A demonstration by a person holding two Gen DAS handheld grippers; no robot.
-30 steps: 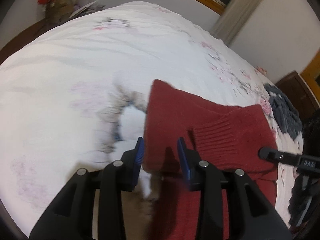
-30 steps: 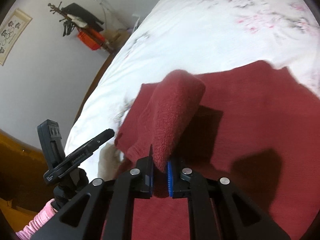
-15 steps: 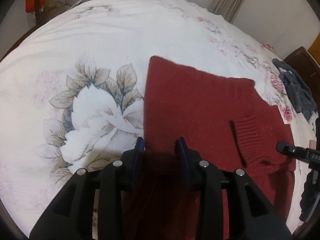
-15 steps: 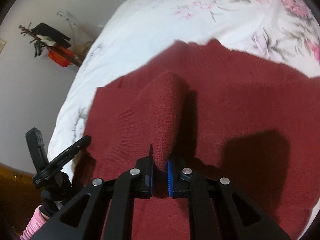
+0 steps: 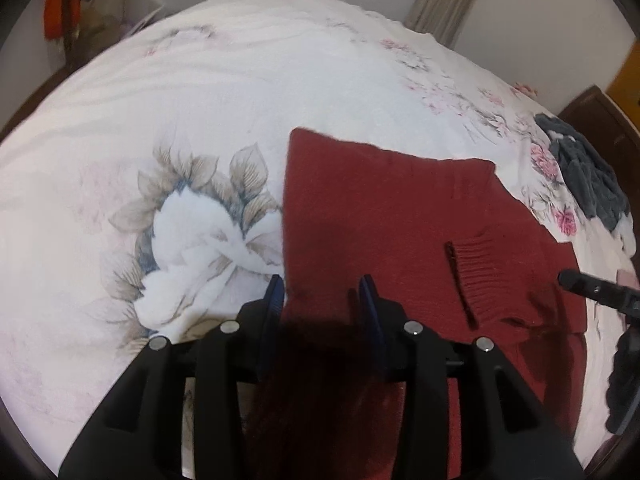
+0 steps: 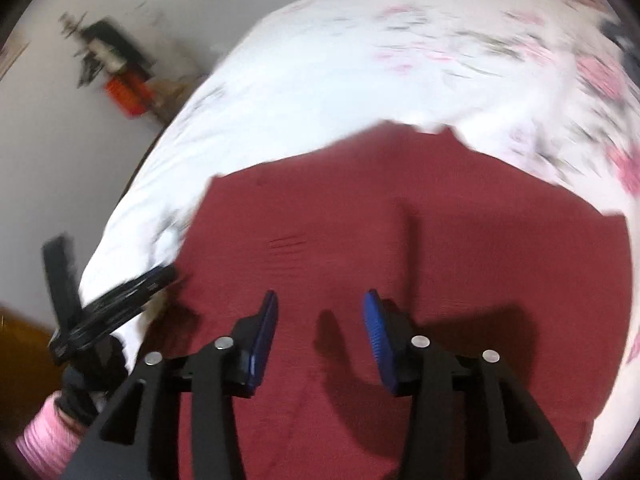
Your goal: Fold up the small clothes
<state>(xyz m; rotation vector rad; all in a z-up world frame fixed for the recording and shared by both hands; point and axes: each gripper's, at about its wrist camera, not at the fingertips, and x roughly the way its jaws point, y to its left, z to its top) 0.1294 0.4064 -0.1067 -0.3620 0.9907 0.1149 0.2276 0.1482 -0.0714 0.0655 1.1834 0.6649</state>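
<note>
A dark red knit sweater (image 5: pixel 380 216) lies flat on a white floral bedspread (image 5: pixel 200 100). Its ribbed sleeve cuff (image 5: pixel 480 276) rests folded across the body. My left gripper (image 5: pixel 320 292) is open just above the sweater's near left edge, with the cloth running under and between its blue pads. The right gripper's tip (image 5: pixel 592 290) shows at the right edge. In the blurred right wrist view, my right gripper (image 6: pixel 320 308) is open over the sweater (image 6: pixel 400 240), holding nothing. The left gripper (image 6: pixel 112 304) appears at the left there, above a pink sleeve (image 6: pixel 44 436).
A dark grey garment (image 5: pixel 588 176) lies bunched on the bed at the right, near a dark wooden piece of furniture (image 5: pixel 600 120). A coat stand with orange and black things (image 6: pixel 120 80) stands by the wall beyond the bed's far left corner.
The right gripper has opened and let go of the sleeve, which now lies flat on the sweater's body. The left gripper stays open at the sweater's left edge.
</note>
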